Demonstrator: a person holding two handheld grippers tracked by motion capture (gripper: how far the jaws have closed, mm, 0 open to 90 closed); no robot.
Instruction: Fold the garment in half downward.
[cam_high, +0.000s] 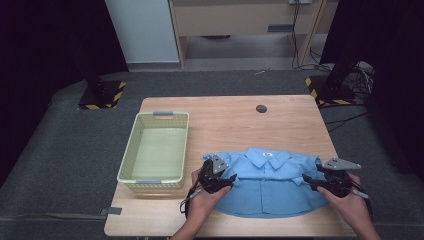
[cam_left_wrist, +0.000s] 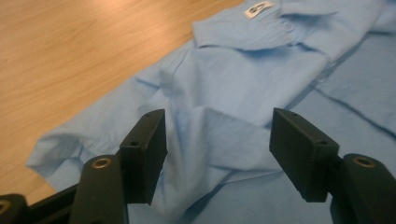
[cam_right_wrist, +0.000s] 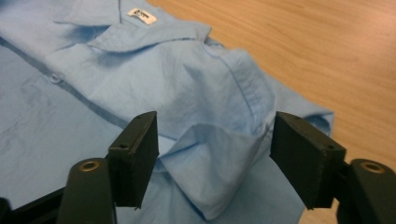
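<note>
A: Where is the shirt (cam_high: 270, 182)?

B: Lower centre of the frame, flat on the bench (cam_high: 225, 115), collar upward. The left gripper (cam_high: 218, 179) and right gripper (cam_high: 320, 182) each stand wide over a folded sleeve.

A: The risk?

B: Closing shallow likely catches one layer; the fold slips.

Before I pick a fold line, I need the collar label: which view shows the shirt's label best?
The right gripper view: the label lies flat on the shirt collar, near and sharp. In the left gripper view the label sits by the top edge, tilted. In the high view it is a small white speck.
</note>
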